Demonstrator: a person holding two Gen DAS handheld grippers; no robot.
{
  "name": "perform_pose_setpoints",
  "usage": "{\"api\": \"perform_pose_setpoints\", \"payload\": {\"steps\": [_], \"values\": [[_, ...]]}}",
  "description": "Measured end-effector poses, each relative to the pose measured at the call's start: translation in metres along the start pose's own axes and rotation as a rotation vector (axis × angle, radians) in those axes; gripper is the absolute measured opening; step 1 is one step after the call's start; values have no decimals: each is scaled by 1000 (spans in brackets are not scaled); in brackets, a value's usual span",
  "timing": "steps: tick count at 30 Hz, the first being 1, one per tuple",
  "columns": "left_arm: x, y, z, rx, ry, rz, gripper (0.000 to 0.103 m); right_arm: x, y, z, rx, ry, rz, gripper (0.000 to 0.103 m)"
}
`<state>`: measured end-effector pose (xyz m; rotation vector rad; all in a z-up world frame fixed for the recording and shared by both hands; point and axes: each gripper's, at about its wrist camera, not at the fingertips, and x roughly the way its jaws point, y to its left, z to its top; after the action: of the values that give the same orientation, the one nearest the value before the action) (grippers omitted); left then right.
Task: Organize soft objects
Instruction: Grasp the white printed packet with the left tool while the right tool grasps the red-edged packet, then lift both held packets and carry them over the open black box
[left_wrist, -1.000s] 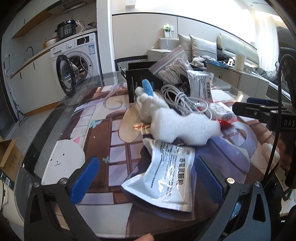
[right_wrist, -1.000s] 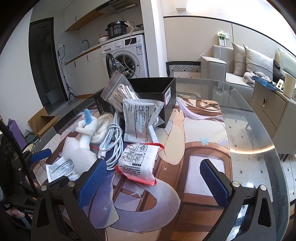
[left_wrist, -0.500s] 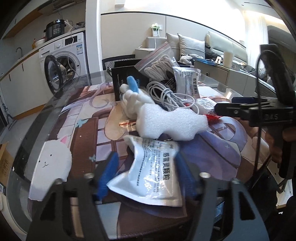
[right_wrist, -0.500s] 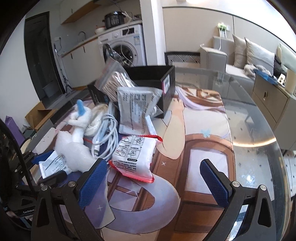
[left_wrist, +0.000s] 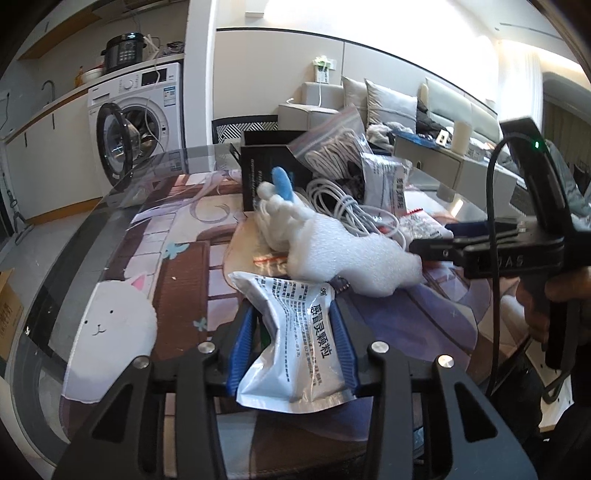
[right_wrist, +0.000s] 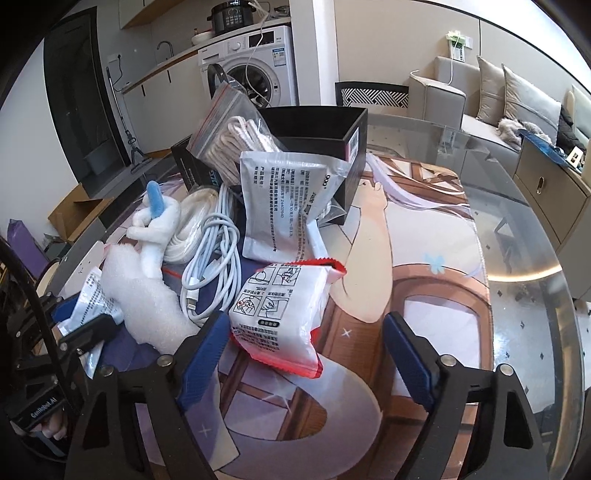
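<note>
Left gripper (left_wrist: 291, 343) pinches a silver foil sachet (left_wrist: 295, 347) at the near edge of the round glass table (right_wrist: 546, 266); right gripper (right_wrist: 303, 354) is spread wide and holds nothing.

The sachet carries blue Chinese print (感冒灵颗粒 can be read) and is squeezed between the blue pads (left_wrist: 341, 347). Just behind it lies a white foam sheet piece (left_wrist: 351, 258), then a white plush toy with a blue ear (left_wrist: 275, 206) and a coil of white cables (right_wrist: 212, 251). A black open cardboard box (right_wrist: 317, 129) stands near the middle of the table; what is inside I cannot tell. A clear zip bag of cream rope (right_wrist: 232, 136) and a second silver sachet (right_wrist: 288, 206) lean on it. The white pouch with red edges (right_wrist: 282, 310) lies between the right gripper's fingers, not gripped.
</note>
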<state>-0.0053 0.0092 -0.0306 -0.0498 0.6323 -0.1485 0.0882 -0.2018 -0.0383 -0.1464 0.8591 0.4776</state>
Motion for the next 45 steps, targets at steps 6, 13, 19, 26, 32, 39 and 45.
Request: {"api": "perform_pose_setpoints", "payload": {"steps": [6, 13, 19, 26, 32, 39, 45], "values": [[-3, 6, 2, -27, -20, 6, 40, 2, 2, 1, -3, 3, 29, 71], [-9, 8, 5, -43, -51, 12, 40, 0, 3, 0, -5, -3, 65, 58], [-12, 12, 6, -59, -67, 21, 40, -4, 1, -6, 2, -24, 93, 48], [-13, 15, 7, -68, -70, 33, 40, -12, -5, -13, 6, -48, 104, 46], [-9, 19, 4, -82, -55, 54, 40, -22, -7, -17, -1, -86, 103, 46], [-15, 25, 7, -100, -83, 70, 40, -37, -3, -15, -18, -143, 100, 46], [-21, 25, 21, -116, -131, 46, 40, -53, 0, -8, -28, -204, 112, 46]]}}
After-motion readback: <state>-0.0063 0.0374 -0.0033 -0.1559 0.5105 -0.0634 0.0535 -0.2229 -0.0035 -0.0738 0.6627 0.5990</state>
